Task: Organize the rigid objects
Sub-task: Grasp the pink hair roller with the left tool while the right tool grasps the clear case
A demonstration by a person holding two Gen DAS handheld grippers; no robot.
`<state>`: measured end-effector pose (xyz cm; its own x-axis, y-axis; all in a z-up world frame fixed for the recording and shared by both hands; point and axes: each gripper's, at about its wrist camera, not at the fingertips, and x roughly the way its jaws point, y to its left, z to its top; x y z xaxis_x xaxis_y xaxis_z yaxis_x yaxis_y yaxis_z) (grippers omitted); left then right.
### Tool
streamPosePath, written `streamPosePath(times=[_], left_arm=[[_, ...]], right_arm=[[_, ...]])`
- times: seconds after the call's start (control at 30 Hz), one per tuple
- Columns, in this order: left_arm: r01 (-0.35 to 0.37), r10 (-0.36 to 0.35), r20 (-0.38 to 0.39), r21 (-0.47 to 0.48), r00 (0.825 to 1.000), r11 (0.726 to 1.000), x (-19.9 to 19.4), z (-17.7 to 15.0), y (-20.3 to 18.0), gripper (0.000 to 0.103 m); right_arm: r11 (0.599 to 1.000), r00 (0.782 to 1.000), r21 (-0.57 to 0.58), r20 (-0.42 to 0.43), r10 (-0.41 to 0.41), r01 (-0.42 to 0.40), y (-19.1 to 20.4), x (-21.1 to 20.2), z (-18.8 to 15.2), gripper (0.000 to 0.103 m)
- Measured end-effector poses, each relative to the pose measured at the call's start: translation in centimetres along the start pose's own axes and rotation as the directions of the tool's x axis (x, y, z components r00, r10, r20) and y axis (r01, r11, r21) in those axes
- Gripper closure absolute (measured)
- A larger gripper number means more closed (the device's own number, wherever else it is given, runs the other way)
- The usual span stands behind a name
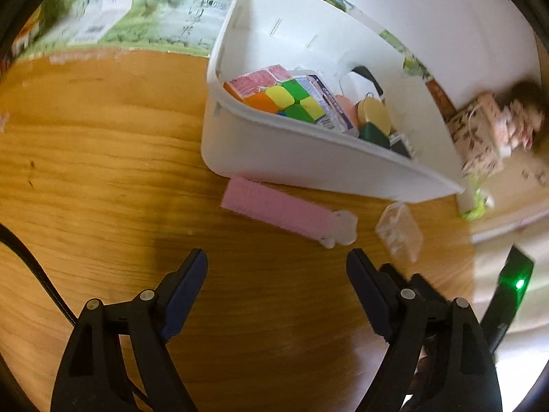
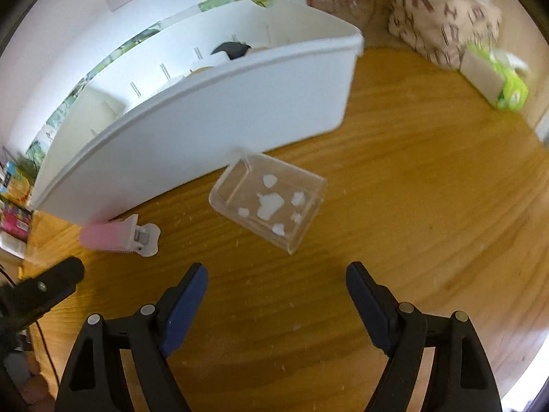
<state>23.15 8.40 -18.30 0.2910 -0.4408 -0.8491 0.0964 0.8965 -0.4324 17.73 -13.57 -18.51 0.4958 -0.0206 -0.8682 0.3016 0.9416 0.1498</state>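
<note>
Your left gripper (image 1: 276,261) hung with its jaws spread wide and nothing between them, pointed down at the wooden table (image 1: 103,158). Just ahead of it lay the pink clip (image 1: 274,207), flat on the wood, its white end (image 1: 339,228) toward the middle and its pink end close against the wall of the white bin (image 1: 291,158). Your right gripper (image 2: 276,269) was equally wide and empty, lined up on the clear plastic box (image 2: 271,202), which lay tilted on the table near the bin's front wall, white patches showing through it.

You seemed to have each claw paired with its own loose piece, probably so both could go into the bin together. The bin already held a colourful puzzle cube (image 1: 288,99), some printed packets and a yellow and green item, so these two looked like the last strays.

Beyond that, the table was warm, grained wood with small crumbs. A patterned bag (image 2: 442,17) and a green-and-white package (image 2: 504,89) sat at the far right, with a white wall and leafy printed material behind the bin.
</note>
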Motion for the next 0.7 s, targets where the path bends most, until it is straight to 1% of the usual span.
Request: streamPosePath(times=[0.07, 0.13, 0.17, 0.23, 0.37, 0.47, 0.5, 0.7], left_arm=[[0.014, -0.014, -0.004, -0.024, 1.000, 1.000, 0.3, 0.1, -0.2, 0.018], [0.006, -0.008, -0.022, -0.069, 1.000, 0.998, 0.8, 0.4, -0.3, 0.018], [0.015, -0.017, -0.023, -0.098, 1.000, 0.995, 1.1, 0.5, -0.3, 0.018], [0.034, -0.038, -0.016, -0.164, 0.999, 0.986, 1.5, 0.7, -0.2, 0.018], [0.041, -0.044, -0.004, -0.248, 0.999, 0.968, 2.4, 1.0, -0.2, 0.018], [0.026, -0.021, 0.021, -0.306, 1.000, 0.952, 2.8, 1.3, -0.2, 0.017], [0.020, -0.013, 0.025, -0.335, 1.000, 0.942, 2.9, 1.5, -0.1, 0.017], [-0.035, 0.042, 0.005, -0.453, 0.999, 0.891, 3.5, 2.3, -0.2, 0.017]], right_arm=[[1.000, 1.000, -0.021, 0.021, -0.016, 0.017, 0.4, 0.2, 0.0, 0.020], [0.999, 0.998, -0.035, 0.043, -0.035, 0.037, 0.4, 0.3, 0.1, 0.020], [0.998, 0.998, -0.037, 0.049, -0.042, 0.043, 0.4, 0.5, 0.1, 0.020], [0.998, 0.996, -0.038, 0.070, -0.052, 0.055, 0.3, 0.6, 0.1, 0.020], [0.996, 0.993, -0.046, 0.092, -0.072, 0.077, 0.1, 1.1, 0.2, 0.020], [0.995, 0.990, -0.054, 0.113, -0.081, 0.087, 0.5, 1.8, 0.6, 0.020], [0.994, 0.989, -0.060, 0.118, -0.084, 0.091, 0.4, 1.9, 0.6, 0.020], [0.992, 0.987, -0.089, 0.144, -0.076, 0.089, 0.7, 2.5, 1.0, 0.020]])
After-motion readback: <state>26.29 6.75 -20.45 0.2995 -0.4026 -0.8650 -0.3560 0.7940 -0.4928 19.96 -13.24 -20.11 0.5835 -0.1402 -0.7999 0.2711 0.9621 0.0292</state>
